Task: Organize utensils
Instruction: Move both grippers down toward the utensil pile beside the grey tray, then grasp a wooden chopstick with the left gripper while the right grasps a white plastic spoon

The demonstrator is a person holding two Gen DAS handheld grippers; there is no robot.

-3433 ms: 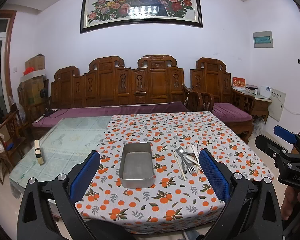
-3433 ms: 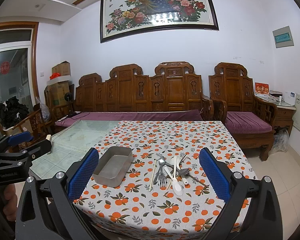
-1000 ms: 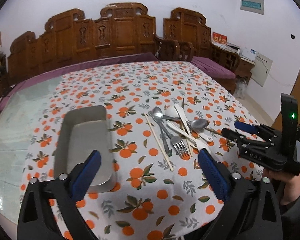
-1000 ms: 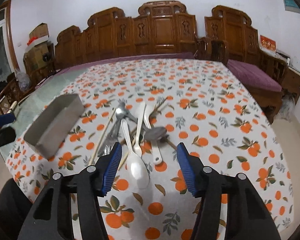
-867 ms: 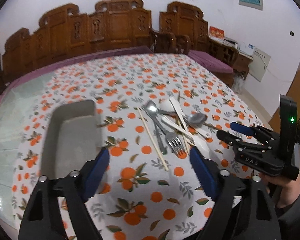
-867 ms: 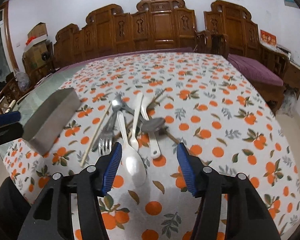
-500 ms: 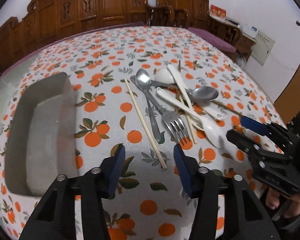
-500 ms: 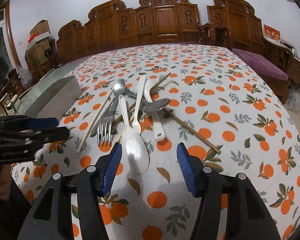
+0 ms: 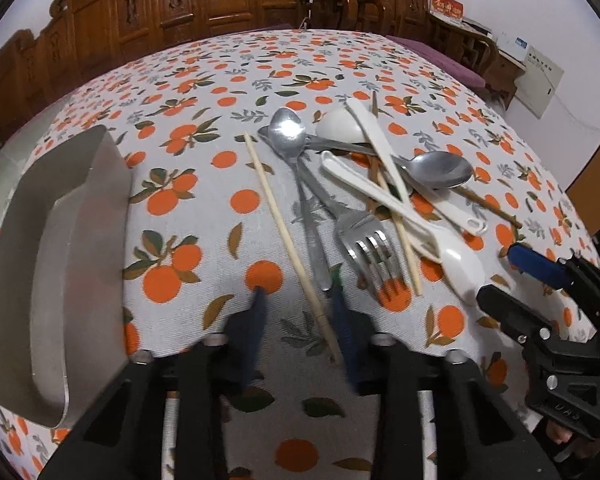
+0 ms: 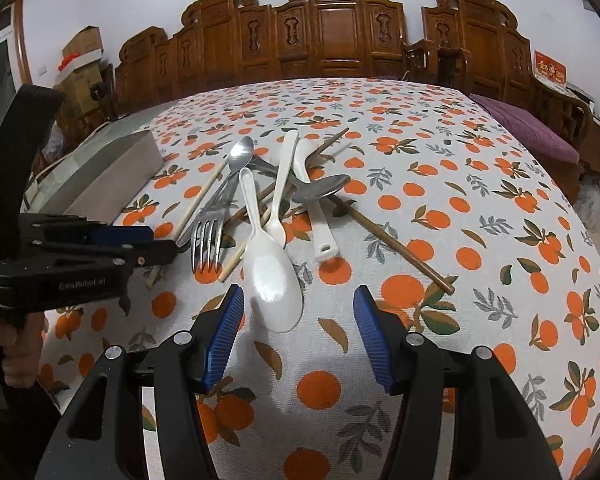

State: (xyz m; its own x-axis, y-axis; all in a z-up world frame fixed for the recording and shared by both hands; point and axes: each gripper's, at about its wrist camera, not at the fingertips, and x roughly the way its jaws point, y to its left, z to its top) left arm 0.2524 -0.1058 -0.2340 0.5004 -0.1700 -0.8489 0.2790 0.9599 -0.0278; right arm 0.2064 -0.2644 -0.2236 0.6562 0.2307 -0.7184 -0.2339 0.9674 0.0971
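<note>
Left wrist view: the left gripper (image 9: 296,288) has just been closing, its 2 blurred jaws straddling the near end of a pale chopstick (image 9: 286,232), pads not yet touching it. The utensil pile (image 9: 376,184) lies at 1 o'clock, the metal tray (image 9: 56,240) at 9 o'clock

Right wrist view: the right gripper (image 10: 298,300) hangs open, empty, the white rice spoon (image 10: 270,276) at 12 o'clock between its jaws

Orange-print tablecloth (image 10: 440,184) over the table; carved wooden bench (image 10: 340,28) along the white wall; purple seat cushion (image 10: 528,128) at right; cardboard boxes (image 10: 80,46) stacked at left
</note>
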